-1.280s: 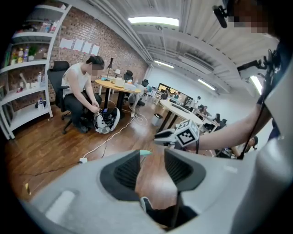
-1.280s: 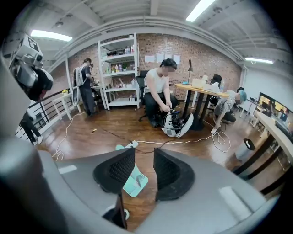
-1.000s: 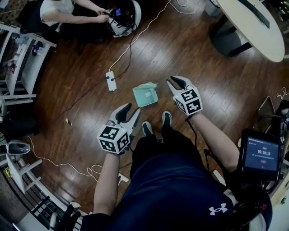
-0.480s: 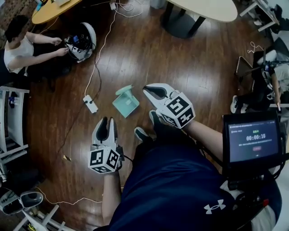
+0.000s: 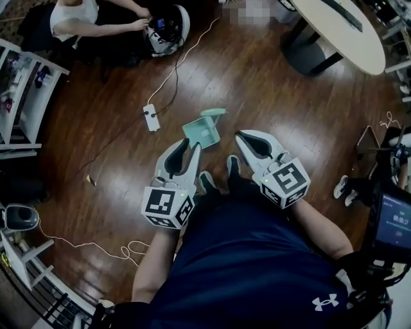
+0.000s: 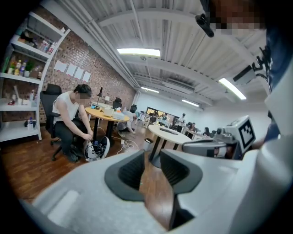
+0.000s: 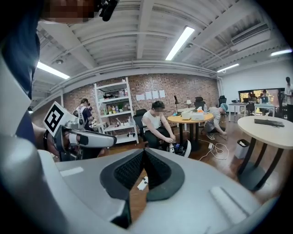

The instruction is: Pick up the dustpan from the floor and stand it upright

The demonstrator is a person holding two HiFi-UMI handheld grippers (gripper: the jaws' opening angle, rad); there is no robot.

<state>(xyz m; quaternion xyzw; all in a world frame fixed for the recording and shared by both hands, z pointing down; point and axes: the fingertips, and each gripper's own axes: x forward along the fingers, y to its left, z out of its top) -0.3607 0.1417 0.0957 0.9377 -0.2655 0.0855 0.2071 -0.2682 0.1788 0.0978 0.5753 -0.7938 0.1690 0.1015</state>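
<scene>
The mint-green dustpan (image 5: 204, 132) rests on the dark wood floor just ahead of my shoes (image 5: 207, 183), its handle (image 5: 214, 112) pointing away and to the right. Neither gripper touches it. My left gripper (image 5: 186, 150) hovers near its left side, jaws apart and empty; in the left gripper view (image 6: 150, 155) only floor shows in the gap. My right gripper (image 5: 239, 135) hangs to the dustpan's right, shut on nothing, with its tips meeting in the right gripper view (image 7: 143, 153). Both gripper views miss the dustpan.
A white power strip (image 5: 151, 117) and its cable lie on the floor left of the dustpan. A seated person (image 5: 90, 16) works on a device (image 5: 166, 29) at the back left. White shelves (image 5: 26, 83) stand at the left, a round table (image 5: 347, 32) at the back right.
Both grippers have risen towards the camera. The right jaws went from open to shut, and the left jaws narrowed. The dustpan has stayed on the floor.
</scene>
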